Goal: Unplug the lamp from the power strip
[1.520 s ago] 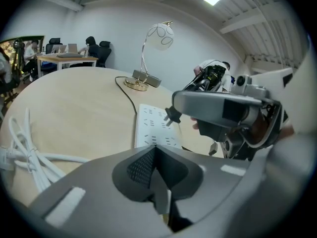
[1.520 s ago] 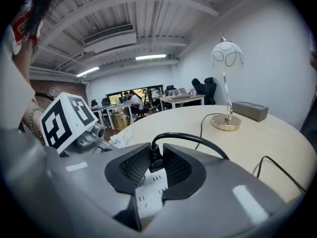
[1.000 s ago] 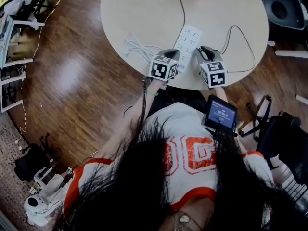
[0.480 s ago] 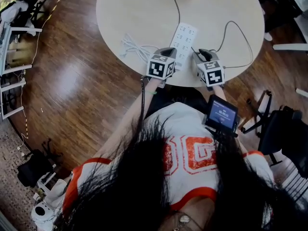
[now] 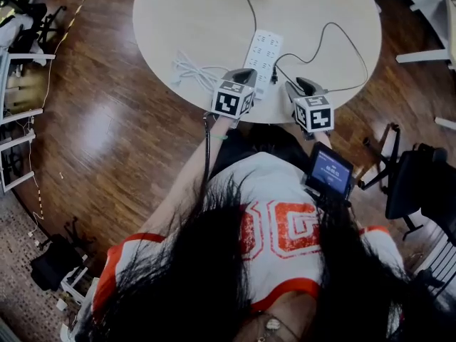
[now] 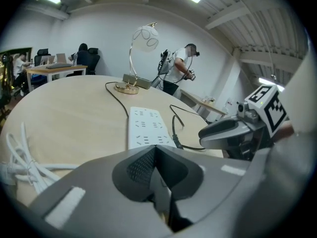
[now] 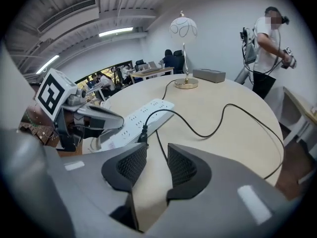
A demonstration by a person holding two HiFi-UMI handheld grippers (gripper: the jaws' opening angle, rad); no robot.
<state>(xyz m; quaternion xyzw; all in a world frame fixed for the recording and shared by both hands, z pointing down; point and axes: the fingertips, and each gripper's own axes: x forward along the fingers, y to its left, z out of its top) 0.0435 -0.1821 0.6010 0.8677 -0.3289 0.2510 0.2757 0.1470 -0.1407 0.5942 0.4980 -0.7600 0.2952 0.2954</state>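
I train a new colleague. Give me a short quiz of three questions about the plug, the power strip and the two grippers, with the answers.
1. True or false: the small black plug sits in a socket of the long white plastic power strip.
2. Which has its jaws pressed together? A the left gripper; B the right gripper; C both.
3. In the head view, what lies on the round pale wooden table left of the strip?
Key: 1 false, it lies on the table beside the strip. 2 A; the right gripper's jaws have just been opening, nothing between them. 3 a loose bundle of white cable.
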